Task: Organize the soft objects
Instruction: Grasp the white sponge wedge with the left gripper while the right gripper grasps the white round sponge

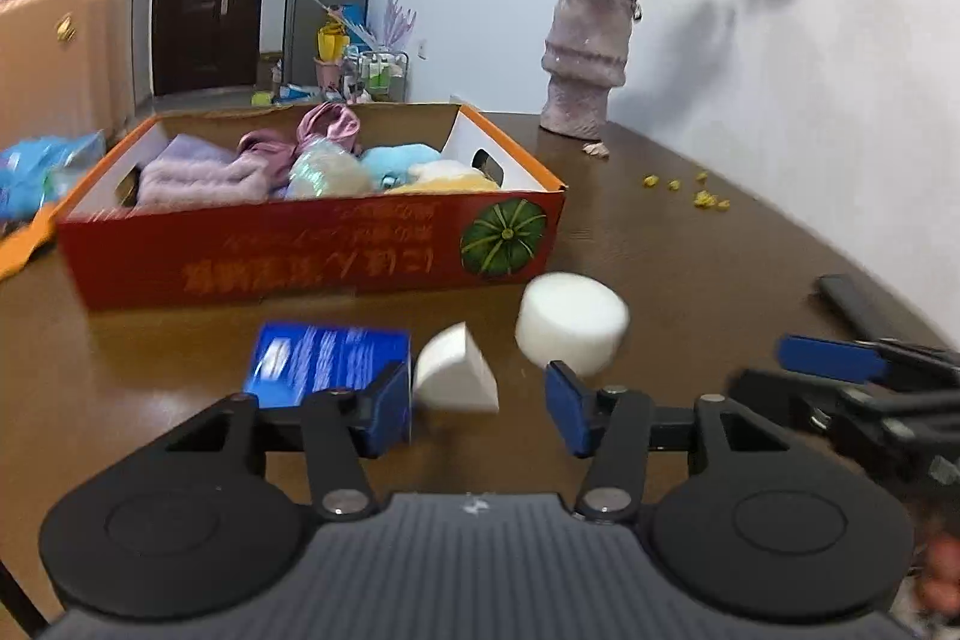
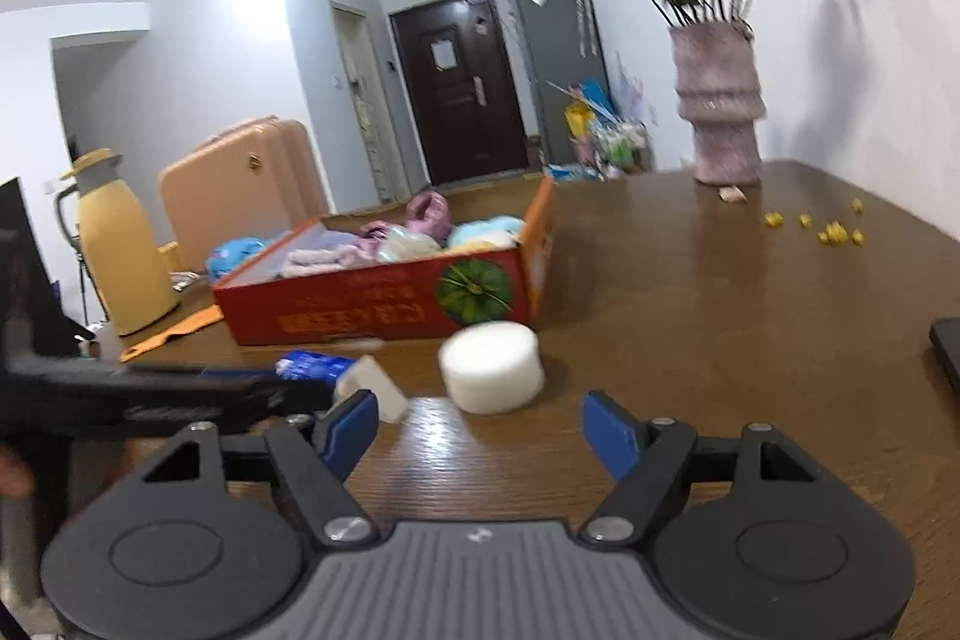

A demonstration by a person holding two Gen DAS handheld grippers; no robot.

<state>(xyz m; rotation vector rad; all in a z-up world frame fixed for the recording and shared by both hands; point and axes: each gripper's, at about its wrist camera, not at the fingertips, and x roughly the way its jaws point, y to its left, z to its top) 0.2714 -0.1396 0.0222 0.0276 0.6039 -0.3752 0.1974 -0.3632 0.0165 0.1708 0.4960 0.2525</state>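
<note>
A white wedge sponge (image 1: 456, 370) lies on the brown table (image 1: 690, 268) between the blue pads of my left gripper (image 1: 480, 409). It sits close against the left pad and clear of the right one, so the jaws are open. A white cylinder sponge (image 1: 570, 328) stands just beyond the right fingertip. In the right wrist view my right gripper (image 2: 483, 433) is open and empty, with the cylinder sponge (image 2: 492, 367) just ahead and the wedge (image 2: 372, 388) by its left finger. The orange box (image 1: 312, 244) behind holds towels and plush things.
A blue packet (image 1: 324, 364) lies left of the wedge. A vase of flowers (image 1: 585, 64) stands at the back right, with yellow bits (image 1: 702, 196) near it. A dark flat object (image 2: 948, 346) lies at the right edge. A yellow jug (image 2: 120, 256) stands far left.
</note>
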